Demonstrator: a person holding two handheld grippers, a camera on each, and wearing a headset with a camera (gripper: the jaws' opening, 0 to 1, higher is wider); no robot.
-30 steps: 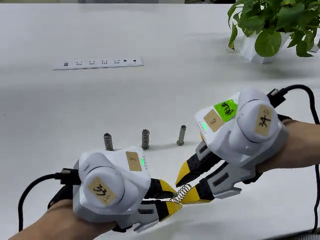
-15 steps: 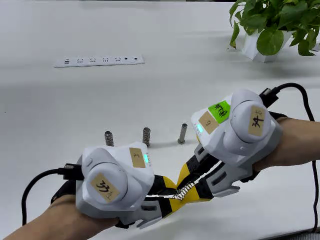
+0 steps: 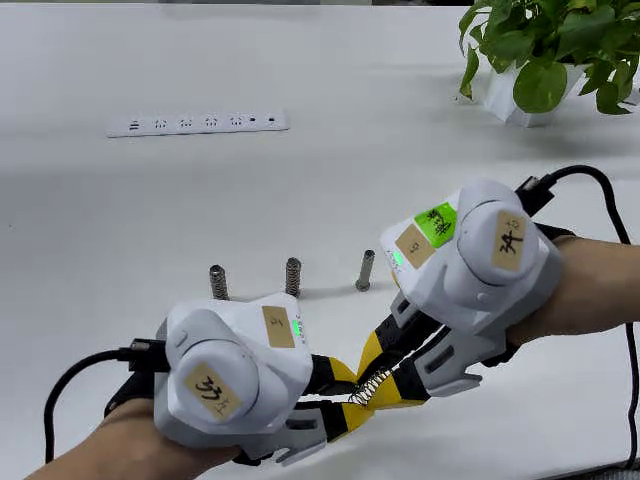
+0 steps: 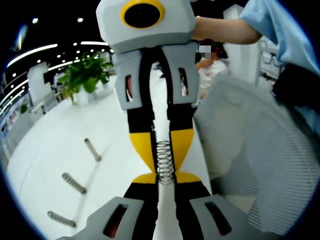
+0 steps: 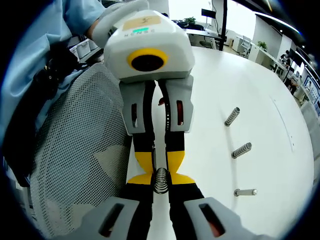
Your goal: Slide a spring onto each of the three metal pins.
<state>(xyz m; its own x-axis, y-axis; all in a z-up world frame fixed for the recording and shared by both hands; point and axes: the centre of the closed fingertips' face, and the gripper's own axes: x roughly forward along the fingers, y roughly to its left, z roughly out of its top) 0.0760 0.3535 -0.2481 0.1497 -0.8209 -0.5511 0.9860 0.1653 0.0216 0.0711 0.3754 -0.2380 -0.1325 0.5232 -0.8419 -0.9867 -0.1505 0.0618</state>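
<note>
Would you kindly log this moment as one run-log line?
left gripper: shut on spring | right gripper: shut on spring | left pin: sprung | middle pin: sprung | right pin: bare

The spring [image 3: 366,385] is half swallowed here, both ends tucked behind yellow jaw tips; end-on in the right gripper view, its length is hidden. The potted plant [image 3: 545,50] runs off the top-right corner. The power strip [image 3: 197,123] markings: too small to read.
</note>
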